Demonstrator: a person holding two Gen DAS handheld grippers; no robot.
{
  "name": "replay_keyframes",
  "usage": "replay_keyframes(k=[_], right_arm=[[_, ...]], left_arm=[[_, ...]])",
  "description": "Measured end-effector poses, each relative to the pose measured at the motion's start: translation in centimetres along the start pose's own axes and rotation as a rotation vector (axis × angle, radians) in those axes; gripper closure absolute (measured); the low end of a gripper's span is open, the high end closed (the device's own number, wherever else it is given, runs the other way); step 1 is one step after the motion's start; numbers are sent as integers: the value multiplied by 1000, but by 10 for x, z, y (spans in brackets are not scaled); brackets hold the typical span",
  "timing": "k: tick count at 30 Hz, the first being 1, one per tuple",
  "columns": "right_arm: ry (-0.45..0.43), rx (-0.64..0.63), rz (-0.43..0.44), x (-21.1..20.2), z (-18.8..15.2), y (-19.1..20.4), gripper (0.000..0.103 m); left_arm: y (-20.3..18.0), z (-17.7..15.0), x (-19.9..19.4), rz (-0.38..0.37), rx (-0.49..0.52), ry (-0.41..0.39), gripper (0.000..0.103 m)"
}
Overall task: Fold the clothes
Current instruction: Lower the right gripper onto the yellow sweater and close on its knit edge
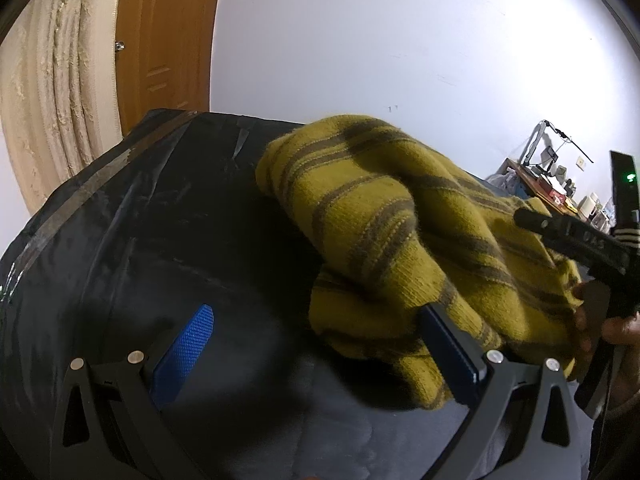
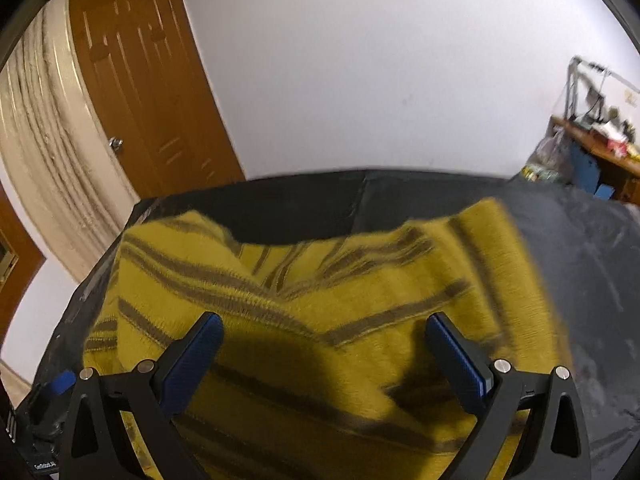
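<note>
Closest in, the left gripper [image 1: 316, 336] is spread wide with nothing between its pads; one finger [image 1: 444, 344] is nudged against the near fold of the sweater [image 1: 400, 220], the other sits over bare black table cover [image 1: 140, 220]; the right gripper [image 2: 324, 344] is spread just as wide, hovering right above the knit with nothing pinched. Further back the sweater lies bunched in a lumpy heap on the cover, not flat.

My worry: that fuzzy knit is thick and layered, so a pinch could grab two layers at once, or snag and drag the whole heap toward the table edge; the cover looks slick too.

Count: one sweater, two grippers, one table, one wooden door [image 2: 160, 92] way back.
</note>
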State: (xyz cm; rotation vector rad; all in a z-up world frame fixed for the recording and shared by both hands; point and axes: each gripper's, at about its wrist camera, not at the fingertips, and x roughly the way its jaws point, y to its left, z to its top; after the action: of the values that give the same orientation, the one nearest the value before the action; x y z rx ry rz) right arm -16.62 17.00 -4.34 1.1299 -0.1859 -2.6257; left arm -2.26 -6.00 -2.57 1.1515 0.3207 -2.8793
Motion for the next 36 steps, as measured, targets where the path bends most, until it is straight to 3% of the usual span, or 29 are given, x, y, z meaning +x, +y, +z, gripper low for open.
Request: replay_keyframes(k=[4,9,17,22,25,27,29,32,36], right_arm=[[37,-60,28,1,-9,9,0],[90,-98,139,-8,-22,18,0],[115,-177,187,-24,-54,28,0],[121,-119,198,-25,-56,19,1],[112,-111,195,-22,-56,17,12],[100,-113,185,-22,-56,15,27],[85,-107,174,-24,-53,14,50],[72,-108,180,-33,-54,10,64],[51,-149,174,-39,-60,14,73]], left_arm=[[2,1,1,1,-10,3,0],[4,1,4,-3,-22,16,0],[9,0,8,-9,-47,36,0],[10,-1,9,-9,-46,39,0],[9,-1,9,-7,-48,42,0],[8,-1,9,-5,-49,42,0],[8,-1,8,-4,-49,42,0],[8,-1,8,-5,-50,42,0],[9,-1,7,-4,-60,45,0]])
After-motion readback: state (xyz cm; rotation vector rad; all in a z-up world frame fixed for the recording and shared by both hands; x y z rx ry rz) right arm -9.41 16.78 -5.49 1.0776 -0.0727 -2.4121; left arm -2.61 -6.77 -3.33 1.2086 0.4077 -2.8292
